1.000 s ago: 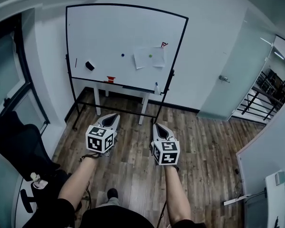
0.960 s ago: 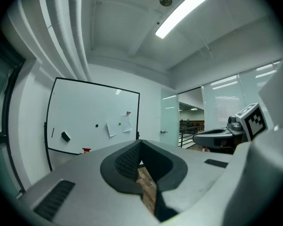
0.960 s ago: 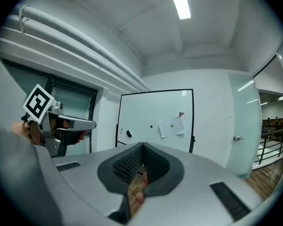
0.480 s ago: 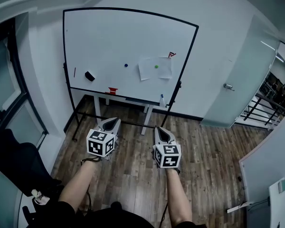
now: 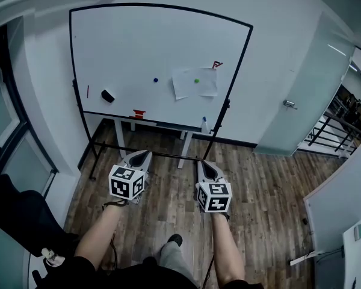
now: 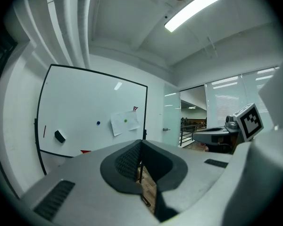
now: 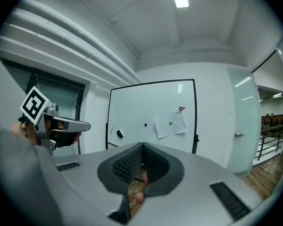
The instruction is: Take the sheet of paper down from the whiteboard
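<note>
Wooden floorboards (image 5: 168,191) lie beneath both of your tongs, which point toward the whiteboard (image 5: 126,41) from well back. Your left tongs (image 5: 141,153) are closed tight with nothing in them. Your right tongs (image 5: 203,163) are pressed together the same way and just as empty (each gripper view shows the ribbed pads meeting in one thin seam).

The sheet of paper (image 5: 194,83) hangs on the right half of the board, a little tilted, pinned by a green magnet (image 5: 197,80) near its upper middle. A blue magnet (image 5: 155,79) sits by itself to the left of the sheet, and a black eraser (image 5: 107,95) clings farther left and lower. Just above the paper's top right corner you have a small red scribble (image 5: 216,64), too small to read as letters. The only other print is the black-and-white square pattern on the cubes of your tongs, which carries no words.

Only the head view gives you the board's tray, with a red object (image 5: 138,114) and a small bottle (image 5: 204,126) on it. It alone also shows the white desk (image 5: 118,134) behind the stand and your forearms. Only the left gripper view shows the ceiling light strip (image 6: 193,8) and the bright blinds (image 6: 236,86), with your right tongs at its right edge. The right gripper view catches your left tongs at its left edge.
</note>
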